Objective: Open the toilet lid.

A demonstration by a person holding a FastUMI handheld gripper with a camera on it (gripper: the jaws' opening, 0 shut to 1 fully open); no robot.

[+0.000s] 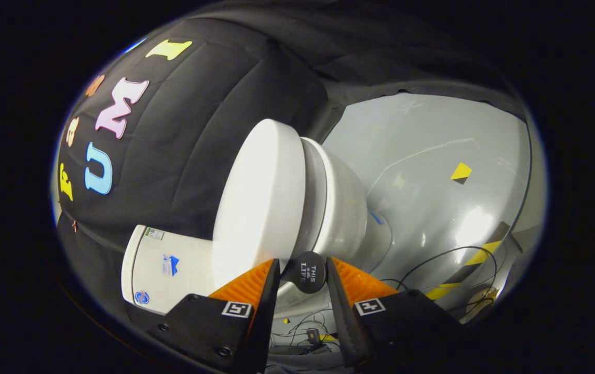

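The view is rolled on its side. A white toilet stands ahead, with its lid (256,197) lying down on the seat (319,187) over the bowl (347,213). The white tank (173,265) is behind the lid, against the black cloth wall. A round black knob (305,272) sticks out at the lid's front edge. My gripper (302,264) has one finger on each side of this knob, and both fingertips touch its sides. The lid shows no gap from the seat.
The glossy grey floor (432,156) spreads beyond the bowl. On it lie thin black cables (448,254), yellow-and-black striped tape (484,257) and a small yellow-and-black marker (461,173). More cables and a small device (312,335) lie under the fingers.
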